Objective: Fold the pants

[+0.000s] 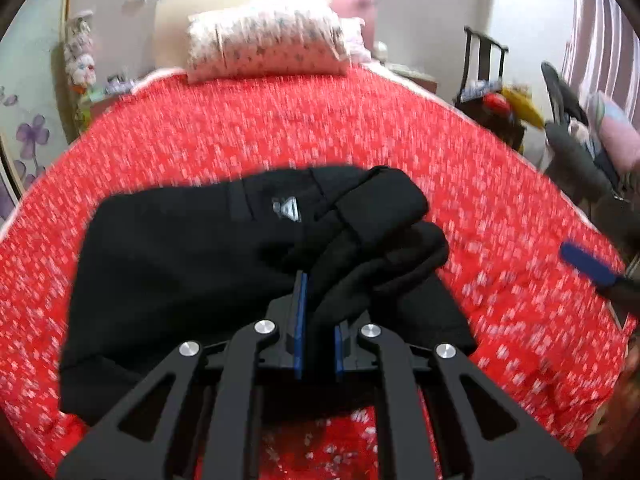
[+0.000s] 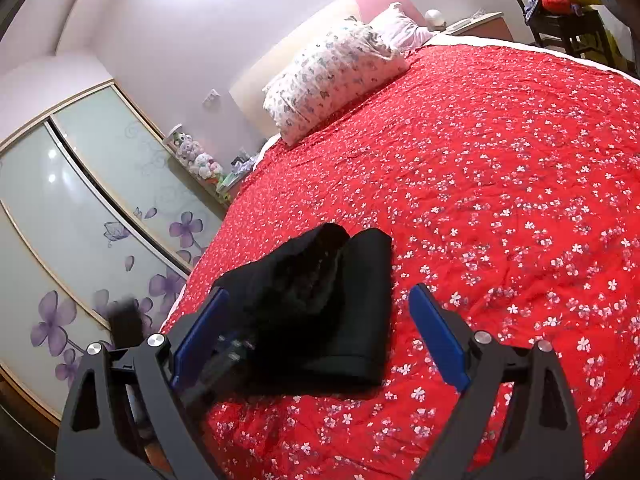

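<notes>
Black pants (image 1: 180, 264) with a small white logo lie folded on the red flowered bedspread (image 1: 280, 132). My left gripper (image 1: 318, 300) is shut on a bunched fold of the pants and holds it above the rest of the cloth. In the right wrist view the pants (image 2: 360, 320) form a folded bundle on the bedspread (image 2: 500, 200). My right gripper (image 2: 316, 332) is open and empty, hovering over the bundle's near end. Its blue pad also shows at the right edge of the left wrist view (image 1: 588, 268).
A flowered pillow (image 1: 268, 44) lies at the head of the bed. A wardrobe with purple flower doors (image 2: 80, 220) stands left of the bed. A dark chair with clutter (image 1: 492, 92) stands at the right.
</notes>
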A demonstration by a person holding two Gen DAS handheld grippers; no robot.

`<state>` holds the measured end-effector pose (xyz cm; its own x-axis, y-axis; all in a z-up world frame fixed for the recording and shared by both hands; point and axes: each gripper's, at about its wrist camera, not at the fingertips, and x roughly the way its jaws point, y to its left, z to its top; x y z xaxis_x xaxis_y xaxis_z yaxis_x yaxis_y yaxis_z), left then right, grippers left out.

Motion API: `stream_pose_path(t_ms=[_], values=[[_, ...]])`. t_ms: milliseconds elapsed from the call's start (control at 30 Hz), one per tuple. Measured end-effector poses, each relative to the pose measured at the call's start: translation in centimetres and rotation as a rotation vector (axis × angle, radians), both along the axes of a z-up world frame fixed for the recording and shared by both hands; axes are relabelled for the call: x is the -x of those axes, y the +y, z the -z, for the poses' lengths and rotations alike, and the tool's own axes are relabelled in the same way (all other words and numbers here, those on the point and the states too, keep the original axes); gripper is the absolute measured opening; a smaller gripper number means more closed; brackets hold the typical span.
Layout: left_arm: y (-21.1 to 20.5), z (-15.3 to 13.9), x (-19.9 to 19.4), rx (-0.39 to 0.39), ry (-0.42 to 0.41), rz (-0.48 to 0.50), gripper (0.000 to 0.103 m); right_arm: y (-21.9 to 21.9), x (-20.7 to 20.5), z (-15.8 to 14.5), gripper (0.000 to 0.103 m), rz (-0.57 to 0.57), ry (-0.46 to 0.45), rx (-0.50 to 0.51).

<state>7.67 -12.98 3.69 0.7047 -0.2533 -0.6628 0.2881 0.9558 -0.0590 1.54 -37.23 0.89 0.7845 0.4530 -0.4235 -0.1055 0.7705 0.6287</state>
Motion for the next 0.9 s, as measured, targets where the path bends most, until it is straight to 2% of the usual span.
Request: stream_pose_path(t_ms=[67,133,200,267,300,400,433,567,667,733,767,800,833,900], values=[[-0.2,-1.5,0.3,0.025,-0.039,0.002,0.009,0.0,-0.1,0.2,0.093,0.007,0.002,-0.003],[-1.3,-1.6,0.6,0.024,-0.041,0.040,0.010,0.0,-0.2,0.2,0.093,0.016,0.005,-0.004],[-3.0,0.1,1.0,-0.060,-0.005,0.091,0.010,-0.1,-0.3,0.3,0.093,0.022,0.012,0.001],[-4.1,3.0,1.1,-0.133,0.042,0.101,0.010,-0.2,-0.4,0.5,0.093,0.031,0.024,0.003],[-4.1,3.9,1.2,-0.144,0.049,0.102,0.011,-0.3,-0.4,0.6,0.093,0.035,0.028,0.000],[-4.0,5.0,2.2,-0.165,0.004,0.107,0.013,-0.7,-0.4,0.7,0.093,0.048,0.034,-0.008],[-3.9,5.1,2.3,-0.166,0.001,0.106,0.016,-0.9,-0.4,0.8,0.093,0.054,0.033,-0.012],[-3.7,5.0,2.8,-0.165,0.001,0.112,0.019,-1.1,-0.7,1.0,0.093,0.052,0.037,-0.031],[-3.3,4.7,3.4,-0.162,0.005,0.129,0.028,-1.3,-0.9,1.3,0.093,0.055,0.042,-0.041],[-1.9,4.4,4.2,-0.100,0.027,0.147,0.040,-1.5,-1.2,1.5,0.093,0.064,0.045,-0.041],[-1.0,4.1,4.7,-0.029,0.042,0.181,0.052,-1.6,-1.3,1.5,0.093,0.065,0.046,-0.043],[0.2,3.7,5.0,0.052,0.057,0.211,0.081,-1.7,-1.4,1.6,0.093,0.066,0.047,-0.047],[1.3,3.3,5.4,0.120,0.062,0.209,0.092,-1.7,-1.5,1.6,0.093,0.066,0.044,-0.051],[4.1,2.1,5.8,0.224,0.048,0.165,0.092,-1.4,-2.0,1.3,0.093,0.029,0.018,-0.080]])
